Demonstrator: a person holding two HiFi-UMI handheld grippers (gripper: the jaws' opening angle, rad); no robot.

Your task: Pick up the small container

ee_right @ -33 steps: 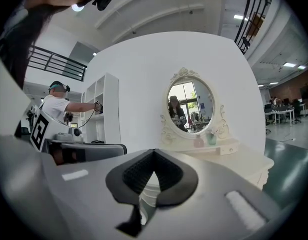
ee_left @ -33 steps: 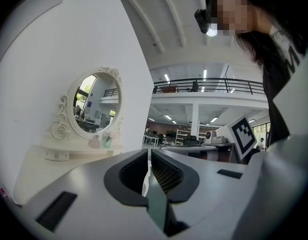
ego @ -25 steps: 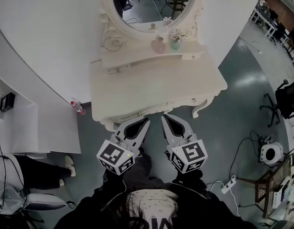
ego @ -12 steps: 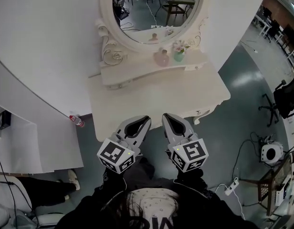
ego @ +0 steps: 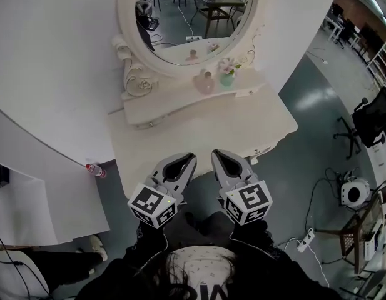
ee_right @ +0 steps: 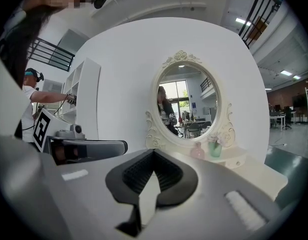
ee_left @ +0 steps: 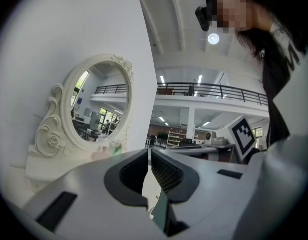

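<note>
On the raised back shelf of the white dressing table [ego: 180,139], below the oval mirror [ego: 186,17], stand a small pink bottle [ego: 205,82] and a small green pot with flowers [ego: 228,75]. In the right gripper view the pink bottle [ee_right: 197,151] and the green pot [ee_right: 215,148] show far ahead. My left gripper [ego: 190,157] and right gripper [ego: 215,154] hover side by side over the table's front edge, far from the shelf. Both are shut and hold nothing. The left gripper [ee_left: 149,152] and right gripper [ee_right: 154,151] show their pads together.
A red-capped bottle [ego: 95,170] lies on the floor left of the table, beside a white partition [ego: 36,186]. To the right on the grey floor are a black office chair [ego: 371,114], a white round device [ego: 353,196] and a power strip [ego: 303,239].
The table and mirror have shifted lower and to the left in the head view. Both grippers now reach over the table's front edge and have stayed shut.
</note>
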